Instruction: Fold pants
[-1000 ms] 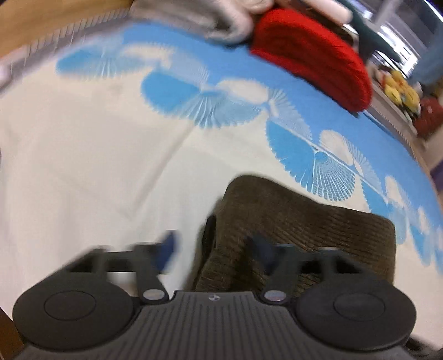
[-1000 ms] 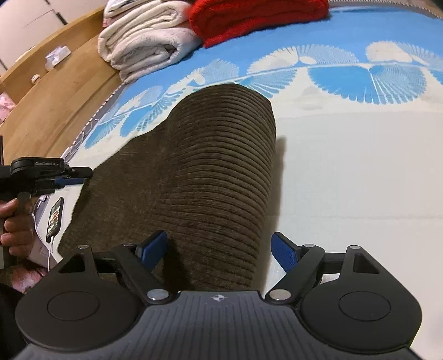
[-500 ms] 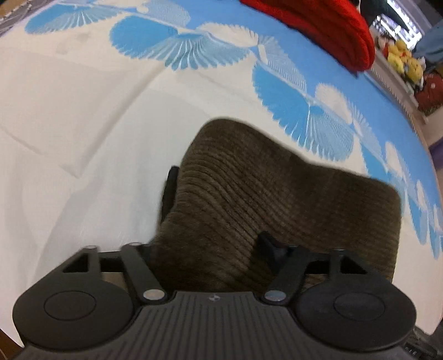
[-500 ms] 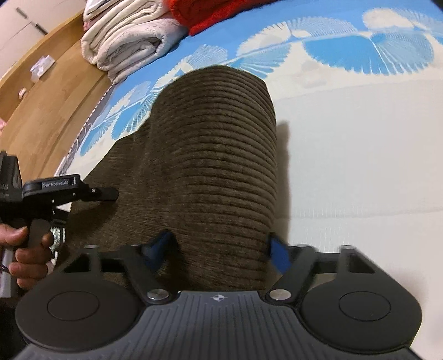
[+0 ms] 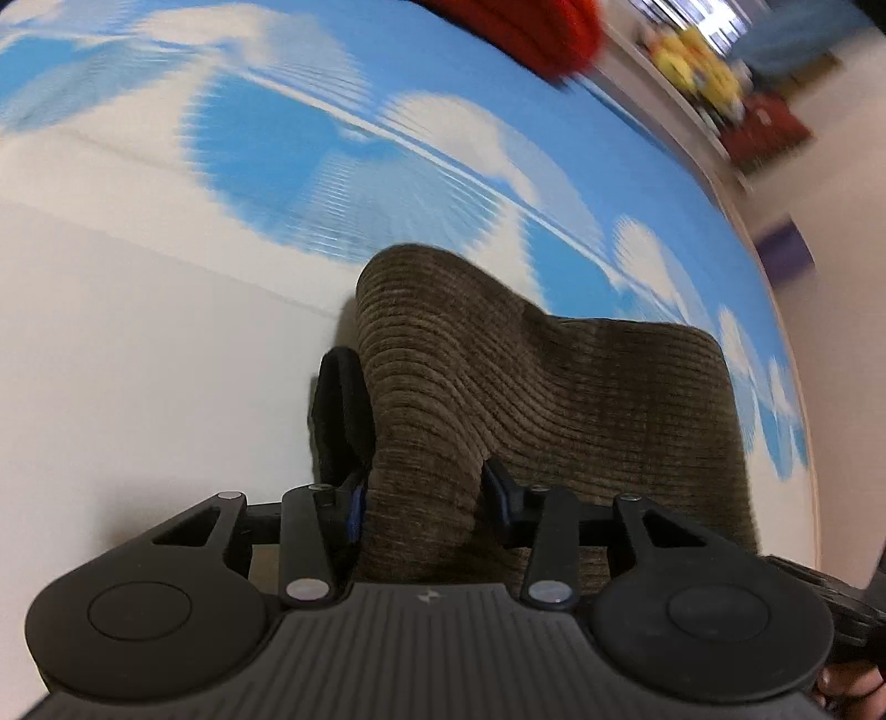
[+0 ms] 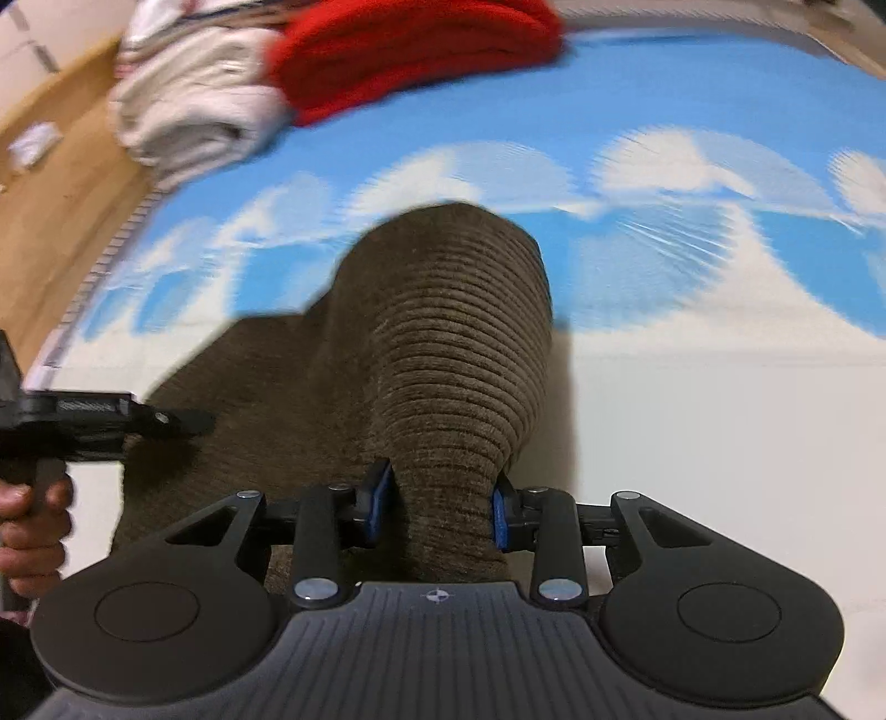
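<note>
Brown corduroy pants lie on a bed sheet patterned white and blue. My left gripper is shut on a bunched near edge of the pants, the cloth rising in a ridge from between its fingers. A black inner part of the pants shows left of that ridge. My right gripper is shut on the pants at the other near corner, with a similar raised ridge. The left gripper also shows in the right wrist view, at the pants' left edge, held by a hand.
A red folded blanket and white folded towels lie at the far end of the bed. A wooden floor runs along the left side. Yellow toys sit on a shelf beyond the bed's right edge.
Both grippers were open around the pants' near edge; both have closed on the cloth and lifted it into ridges. The views are blurred by movement.
</note>
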The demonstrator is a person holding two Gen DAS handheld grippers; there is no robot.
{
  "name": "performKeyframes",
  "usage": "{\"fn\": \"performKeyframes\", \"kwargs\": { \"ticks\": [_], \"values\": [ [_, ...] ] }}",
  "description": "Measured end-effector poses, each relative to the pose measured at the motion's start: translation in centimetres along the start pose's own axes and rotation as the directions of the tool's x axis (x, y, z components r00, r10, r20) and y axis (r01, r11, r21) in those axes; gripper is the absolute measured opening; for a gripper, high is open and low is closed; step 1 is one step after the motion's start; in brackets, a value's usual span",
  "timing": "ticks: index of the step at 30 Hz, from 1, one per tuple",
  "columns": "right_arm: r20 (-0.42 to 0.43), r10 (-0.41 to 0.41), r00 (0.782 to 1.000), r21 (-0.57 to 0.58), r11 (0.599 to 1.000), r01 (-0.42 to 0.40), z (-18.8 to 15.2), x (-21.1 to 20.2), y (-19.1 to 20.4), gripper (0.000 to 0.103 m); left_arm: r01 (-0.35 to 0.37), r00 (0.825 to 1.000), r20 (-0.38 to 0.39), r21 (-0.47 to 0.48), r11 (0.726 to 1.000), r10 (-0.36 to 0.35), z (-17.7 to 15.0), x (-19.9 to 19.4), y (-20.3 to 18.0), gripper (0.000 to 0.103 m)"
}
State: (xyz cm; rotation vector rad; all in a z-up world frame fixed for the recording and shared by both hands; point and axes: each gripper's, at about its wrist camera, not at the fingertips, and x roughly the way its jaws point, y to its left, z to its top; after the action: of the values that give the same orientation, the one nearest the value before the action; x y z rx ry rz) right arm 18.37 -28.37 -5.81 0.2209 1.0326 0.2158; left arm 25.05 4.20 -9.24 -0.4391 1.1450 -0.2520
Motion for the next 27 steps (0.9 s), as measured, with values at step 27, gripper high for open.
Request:
{"fn": "performKeyframes", "kwargs": {
  "ticks": [27],
  "values": [
    [-0.088,-0.116,0.989,0.09,0.988,0.123,-4.1,-3.8,-7.2,0.074,0.015,0.983,-0.176,0.394,0.919,0.06,-4.5,2.2,-5.7,0.062]
  ]
}}
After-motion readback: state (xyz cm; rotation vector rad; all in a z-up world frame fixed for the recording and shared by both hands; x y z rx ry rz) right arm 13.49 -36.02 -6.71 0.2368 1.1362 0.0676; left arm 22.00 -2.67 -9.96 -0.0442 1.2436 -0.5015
